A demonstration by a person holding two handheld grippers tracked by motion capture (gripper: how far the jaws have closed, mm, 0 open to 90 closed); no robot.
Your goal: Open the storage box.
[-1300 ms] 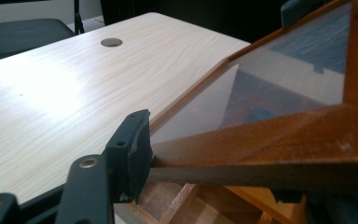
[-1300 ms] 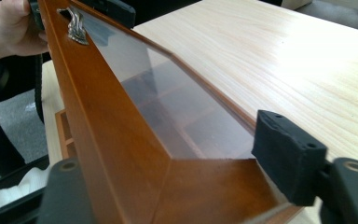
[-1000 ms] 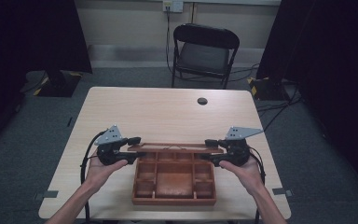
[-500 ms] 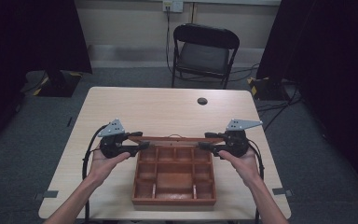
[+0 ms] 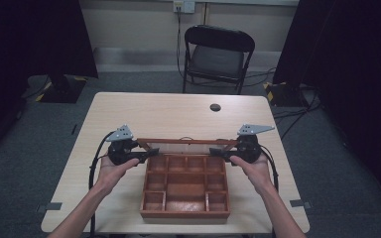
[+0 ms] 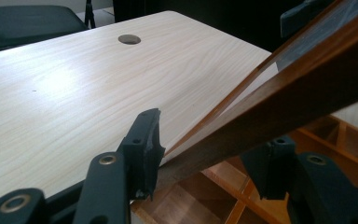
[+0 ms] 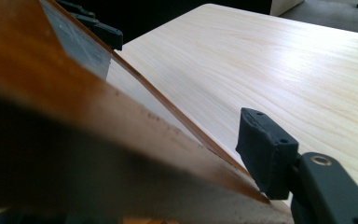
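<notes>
A wooden box (image 5: 184, 214) with several compartments sits open on the table's near half. Its hinged lid (image 5: 188, 147), a wooden frame around a clear pane, is raised at the box's far edge. My left gripper (image 5: 146, 154) is shut on the lid's left rail and my right gripper (image 5: 218, 152) on its right rail. In the left gripper view the brown rail (image 6: 284, 93) runs between both black pads (image 6: 144, 144), and the jaws have just been closing on it. In the right gripper view the rail (image 7: 98, 140) hides one jaw; the other pad (image 7: 263, 154) touches its edge.
The pale wooden table (image 5: 168, 114) has a round cable hole (image 5: 215, 107) near its far edge. A black folding chair (image 5: 217, 54) stands behind the table. Cables trail from both grippers along the table's sides.
The lid has swung up from lying low over the box to standing raised at its far edge, uncovering the compartments. Both hands moved with it, away from the person.
</notes>
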